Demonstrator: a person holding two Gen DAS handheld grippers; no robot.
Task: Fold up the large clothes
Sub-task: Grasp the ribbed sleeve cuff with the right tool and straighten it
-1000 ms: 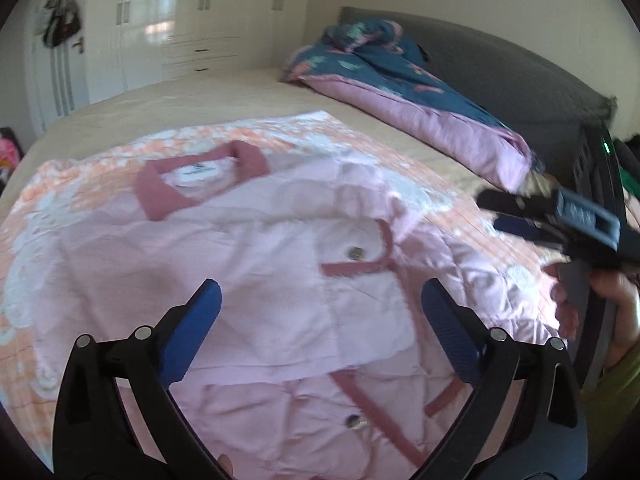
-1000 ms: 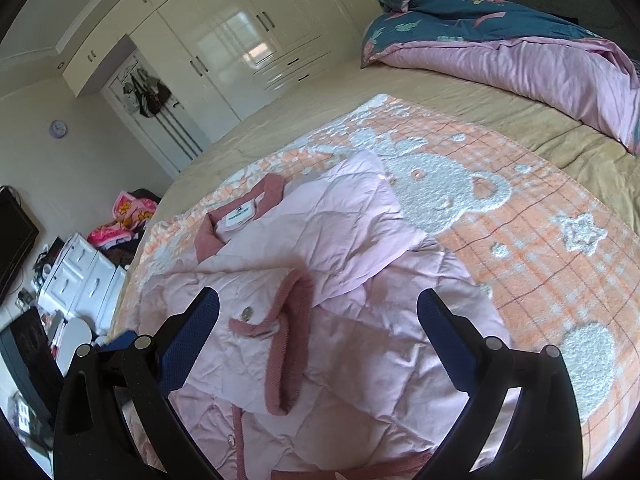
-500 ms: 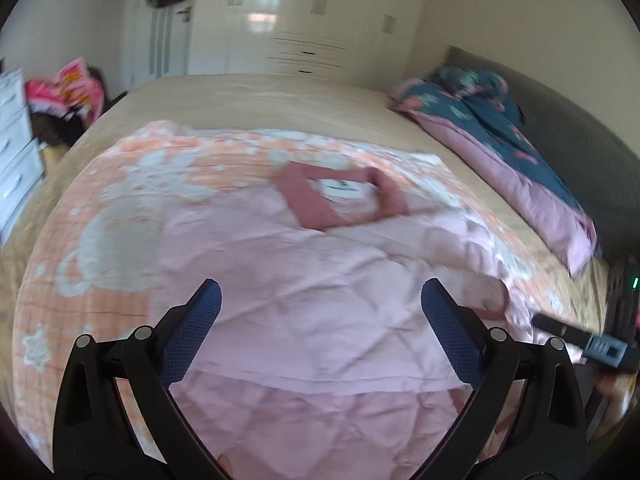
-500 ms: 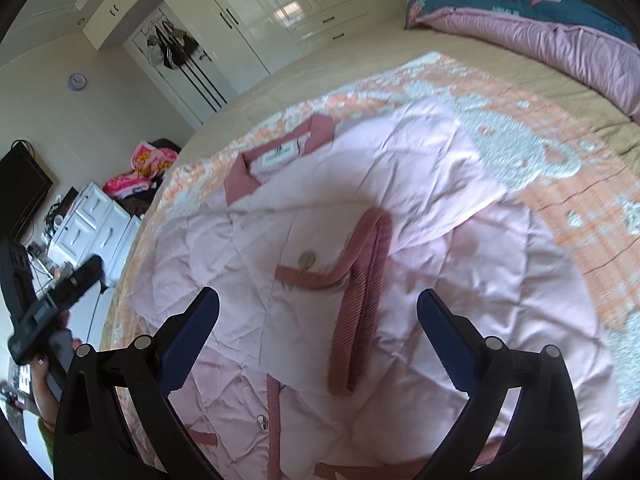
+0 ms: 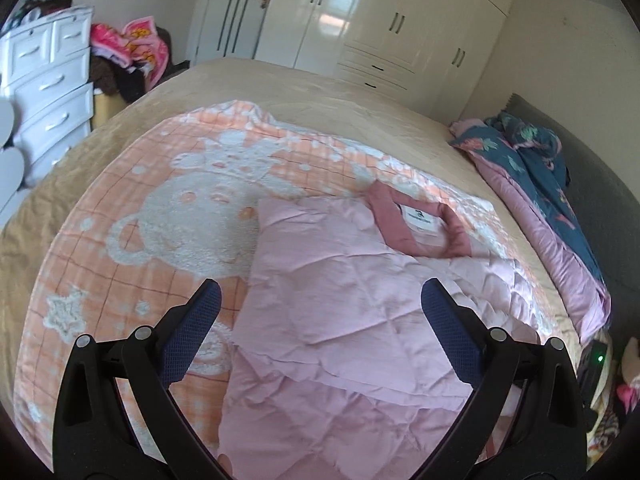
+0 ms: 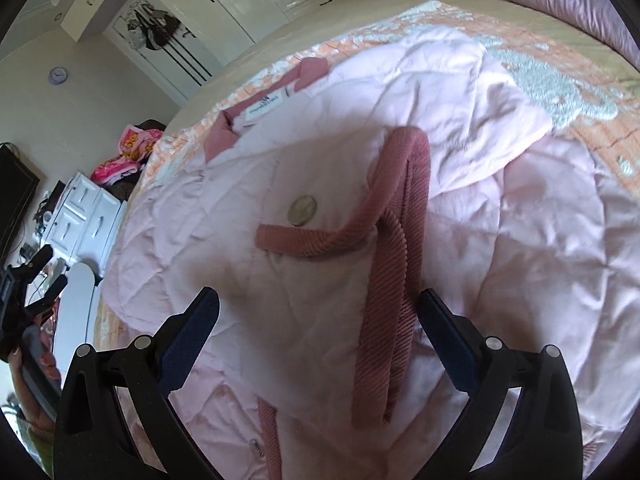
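A pink quilted jacket (image 5: 360,300) with a dusty-rose collar (image 5: 416,224) lies partly folded on an orange bear-print blanket (image 5: 160,216) on the bed. In the right wrist view the jacket (image 6: 520,240) fills the frame, with a rose ribbed cuff (image 6: 396,280) and a metal button (image 6: 303,209) on top. My left gripper (image 5: 320,312) is open and empty above the jacket's left side. My right gripper (image 6: 318,312) is open and empty, close over the cuff. The left gripper also shows at the left edge of the right wrist view (image 6: 36,280).
A pink and blue duvet (image 5: 552,200) is heaped at the bed's right side by the grey headboard (image 5: 608,208). A white drawer unit (image 5: 48,92) and a pile of clothes (image 5: 128,56) stand left of the bed. White wardrobes (image 5: 380,28) line the far wall.
My left gripper has swung left, toward the jacket's left side and the bare blanket. My right gripper has moved down close to the cuff. Both stay open.
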